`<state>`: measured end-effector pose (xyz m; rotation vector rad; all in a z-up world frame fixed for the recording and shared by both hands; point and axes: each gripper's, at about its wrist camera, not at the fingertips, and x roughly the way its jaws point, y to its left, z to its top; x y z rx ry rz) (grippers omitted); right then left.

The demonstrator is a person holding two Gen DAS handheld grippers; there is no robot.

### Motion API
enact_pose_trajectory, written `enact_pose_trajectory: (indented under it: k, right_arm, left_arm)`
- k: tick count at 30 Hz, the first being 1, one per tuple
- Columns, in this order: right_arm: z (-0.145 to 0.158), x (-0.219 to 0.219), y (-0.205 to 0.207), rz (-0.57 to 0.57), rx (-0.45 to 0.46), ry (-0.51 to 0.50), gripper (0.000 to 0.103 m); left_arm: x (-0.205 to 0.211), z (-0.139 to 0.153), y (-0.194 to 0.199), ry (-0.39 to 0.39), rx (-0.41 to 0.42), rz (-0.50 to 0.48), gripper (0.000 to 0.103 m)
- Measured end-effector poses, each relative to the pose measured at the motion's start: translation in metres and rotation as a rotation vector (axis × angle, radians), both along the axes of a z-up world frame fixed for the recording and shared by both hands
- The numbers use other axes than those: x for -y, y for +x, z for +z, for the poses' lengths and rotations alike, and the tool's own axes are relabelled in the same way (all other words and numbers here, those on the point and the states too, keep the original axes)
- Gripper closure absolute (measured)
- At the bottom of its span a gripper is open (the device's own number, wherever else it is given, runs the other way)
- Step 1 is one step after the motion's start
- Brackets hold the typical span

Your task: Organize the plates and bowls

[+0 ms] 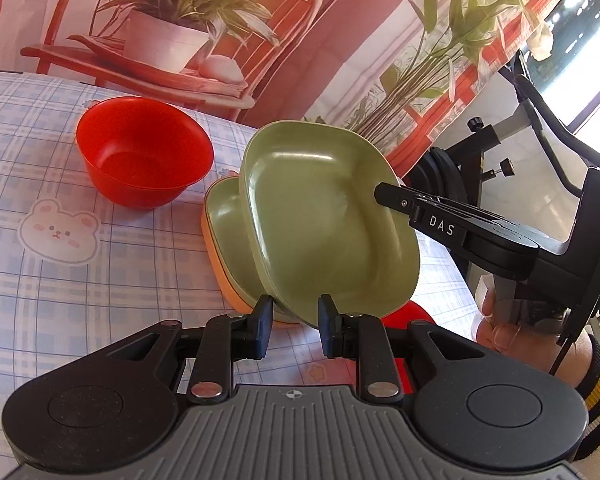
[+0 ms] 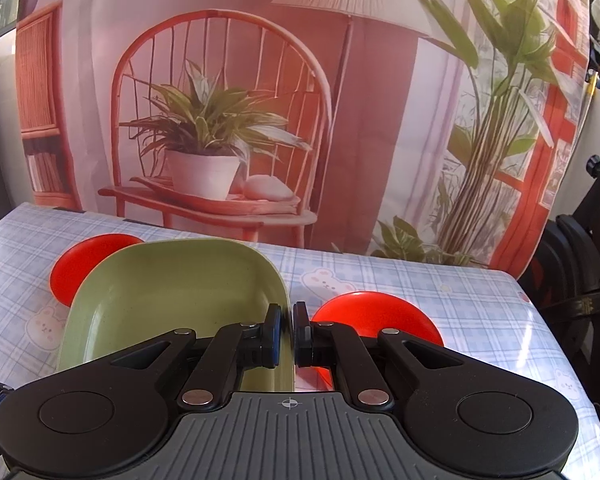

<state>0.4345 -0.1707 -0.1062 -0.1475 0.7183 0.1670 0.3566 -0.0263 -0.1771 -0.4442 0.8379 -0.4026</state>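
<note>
While both hand-held grippers (image 1: 294, 328) (image 2: 287, 334) clamp the green plate (image 1: 324, 216), a red bowl (image 1: 144, 152) sits beside the stacked plates (image 1: 224, 220).

The green dish (image 1: 324, 216), at centre frame in the left wrist view, looks like matt plastic with a faint sheen. The red bowl (image 1: 144, 152), to its upper left, is glossy, smooth plastic. The tablecloth (image 1: 60, 288), across the lower left, seems a slick, printed vinyl that catches glare. Behind, the backdrop (image 2: 260, 80) is printed cloth, softly creased. Black gripper fingers (image 1: 264, 320) look like matt plastic, with shiny metal pins.
</note>
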Motion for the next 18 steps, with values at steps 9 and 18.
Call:
enact_pose_trajectory:
  k: [9,18]
  right_arm:
    - [-0.020,-0.005,0.023,0.011,-0.090,-0.023,0.098]
    - [-0.038,-0.005,0.029,-0.015,-0.129,-0.038,0.097]
  left_arm:
    - [-0.008,-0.013,0.014,-0.022,-0.038,0.018,0.079]
    - [-0.008,-0.016,0.024,-0.019,-0.069,0.034,0.076]
